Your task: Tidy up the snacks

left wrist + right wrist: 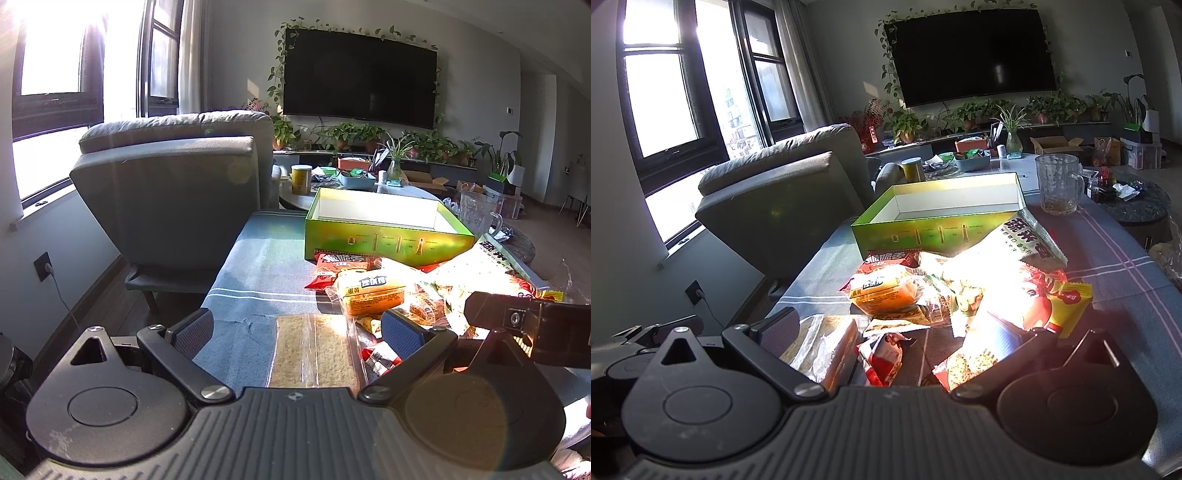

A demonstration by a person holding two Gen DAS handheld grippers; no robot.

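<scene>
A pile of snack packets lies on a blue-grey tablecloth in front of an empty green box (388,236) (942,225). My left gripper (297,334) is open, its fingers either side of a clear packet of pale crackers (314,350). An orange bread packet (373,291) (882,290) lies just beyond. My right gripper (905,332) is open over the near end of the pile, above a small red-and-white packet (882,360). A big white-and-green bag (1015,251) leans on the box. The right gripper shows at the right of the left wrist view (524,321).
A grey armchair (177,184) (783,199) stands left of the table. A glass mug (1058,184) stands right of the box. A yellow can (301,179), a blue tray and potted plants are on surfaces behind. A TV hangs on the far wall.
</scene>
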